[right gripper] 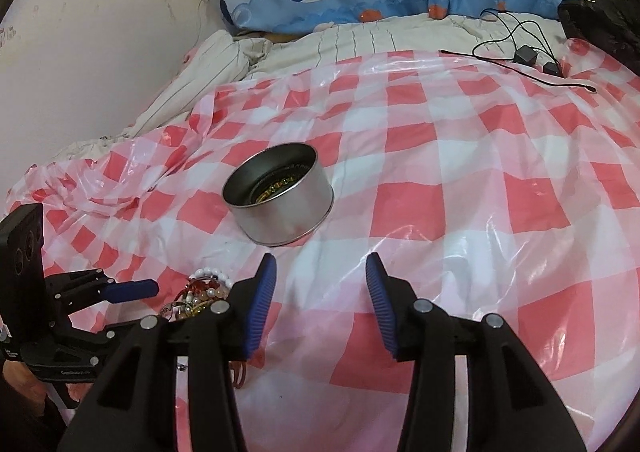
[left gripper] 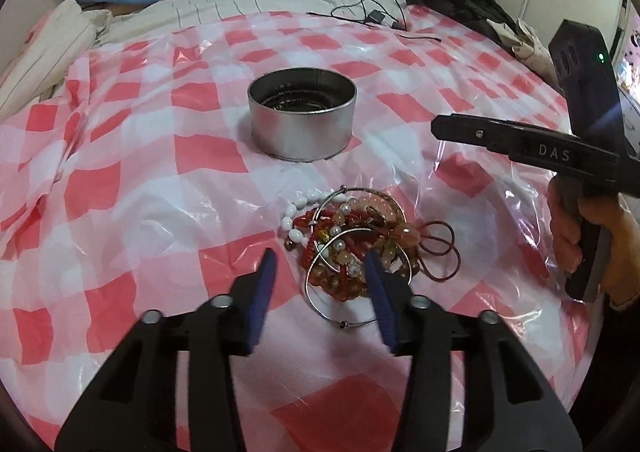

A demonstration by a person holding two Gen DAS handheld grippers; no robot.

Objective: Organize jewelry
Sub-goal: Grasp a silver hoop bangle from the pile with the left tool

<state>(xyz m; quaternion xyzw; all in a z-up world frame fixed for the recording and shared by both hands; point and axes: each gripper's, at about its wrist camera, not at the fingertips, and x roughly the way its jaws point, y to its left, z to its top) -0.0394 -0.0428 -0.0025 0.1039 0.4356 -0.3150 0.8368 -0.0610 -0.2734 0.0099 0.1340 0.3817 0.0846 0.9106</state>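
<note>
Left wrist view: left gripper (left gripper: 320, 272) fingers apart over jewelry pile (left gripper: 356, 240); lower, pinch single bangle, avoid tangle; tin (left gripper: 302, 124) beyond fingers.

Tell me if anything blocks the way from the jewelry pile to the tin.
Nothing visible does. Only bare checkered cloth lies between the jewelry pile and the open tin. The right gripper is off to the side, clear of that path.
</note>
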